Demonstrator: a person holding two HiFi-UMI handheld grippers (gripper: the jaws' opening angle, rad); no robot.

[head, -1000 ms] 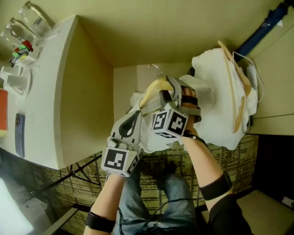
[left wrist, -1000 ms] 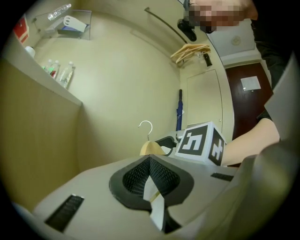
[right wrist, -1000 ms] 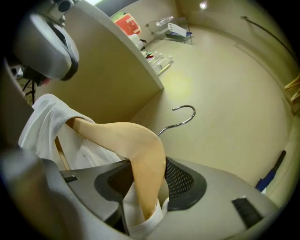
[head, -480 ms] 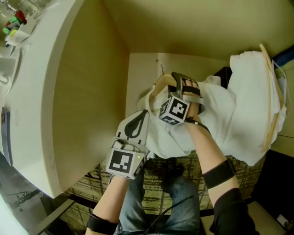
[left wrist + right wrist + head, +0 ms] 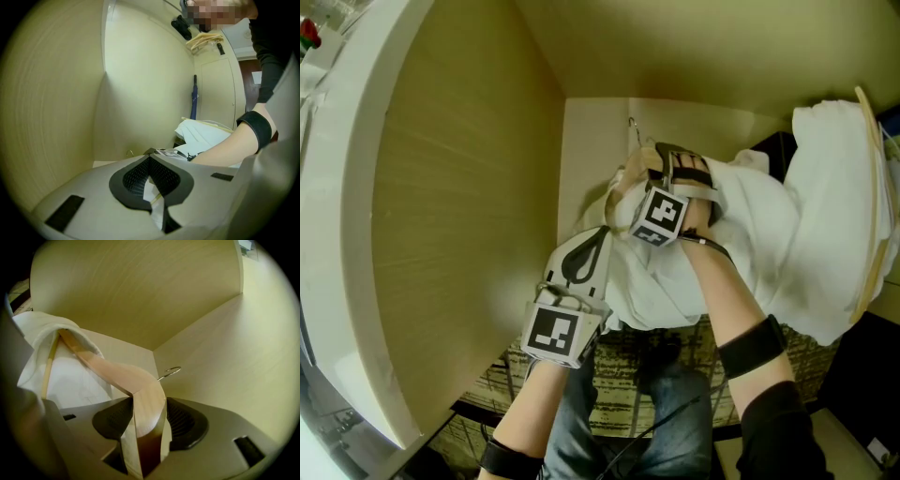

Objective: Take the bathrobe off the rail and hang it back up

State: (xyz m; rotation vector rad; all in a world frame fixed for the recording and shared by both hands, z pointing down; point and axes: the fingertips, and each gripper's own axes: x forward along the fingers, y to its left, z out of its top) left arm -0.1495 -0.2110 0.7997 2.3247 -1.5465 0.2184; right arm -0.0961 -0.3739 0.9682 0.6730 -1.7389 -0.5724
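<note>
A white bathrobe (image 5: 667,281) hangs on a wooden hanger (image 5: 619,185) whose metal hook (image 5: 633,127) is free in the air, off any rail. My right gripper (image 5: 649,167) is shut on the hanger's neck (image 5: 145,399). Its jaws have just been opening a little, with the wood still filling the gap between them. The robe's collar (image 5: 51,333) wraps one hanger arm in the right gripper view. Lower left, my left gripper (image 5: 598,232) is shut on a fold of the robe's cloth (image 5: 151,193).
A second white robe on its own hanger (image 5: 830,206) hangs at the right, close to my right arm. Beige wardrobe walls (image 5: 469,234) close in at the left and behind. A blue umbrella (image 5: 193,101) stands in the far corner. The person's legs and a patterned carpet (image 5: 628,361) lie below.
Both grippers have come down with the hanger and robe, away from the second robe and toward the wardrobe's back corner. The counter with glasses has slid out of view at the left.
</note>
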